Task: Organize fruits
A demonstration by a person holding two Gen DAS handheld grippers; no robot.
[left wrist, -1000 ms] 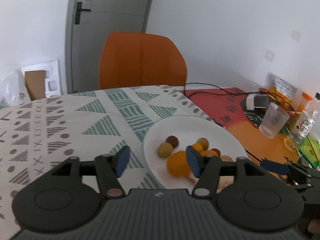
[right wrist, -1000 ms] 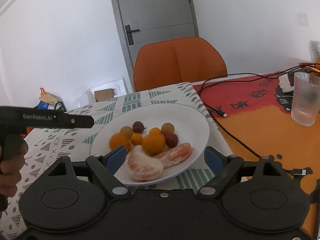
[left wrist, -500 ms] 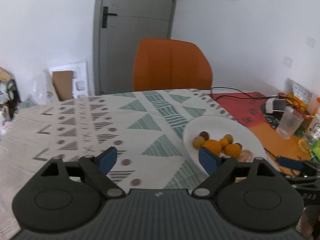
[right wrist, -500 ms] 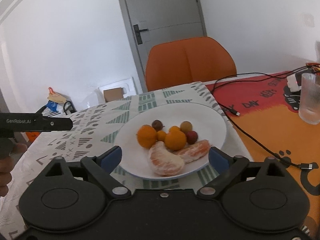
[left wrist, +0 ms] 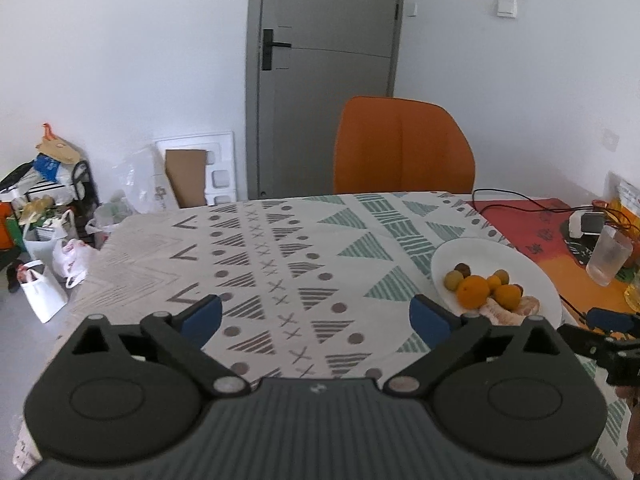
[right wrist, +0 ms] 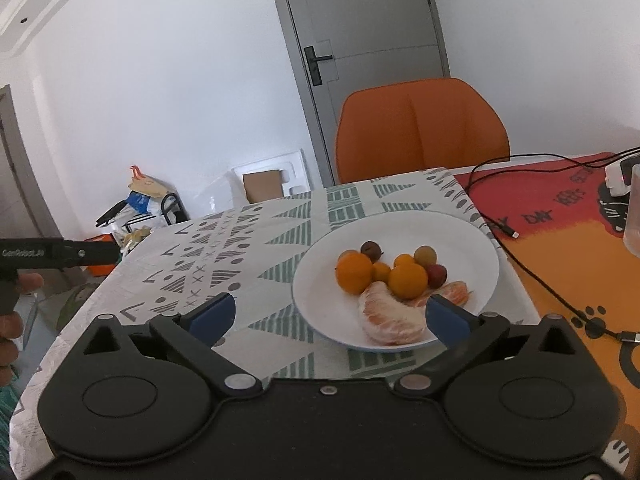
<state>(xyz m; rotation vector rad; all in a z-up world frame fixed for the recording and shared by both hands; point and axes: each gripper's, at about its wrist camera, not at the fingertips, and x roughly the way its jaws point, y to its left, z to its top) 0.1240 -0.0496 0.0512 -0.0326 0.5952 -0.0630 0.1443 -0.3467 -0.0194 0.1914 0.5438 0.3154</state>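
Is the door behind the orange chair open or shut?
Shut. The grey door sits flush in its frame, no gap showing at either edge, handle level, in both wrist views.

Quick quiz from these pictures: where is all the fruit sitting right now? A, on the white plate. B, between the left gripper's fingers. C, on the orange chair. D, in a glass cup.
A: the oranges, small round fruits and peeled citrus segments all lie on the white plate; neither gripper holds any.

Both wrist views toward plate (left wrist: 536, 276)
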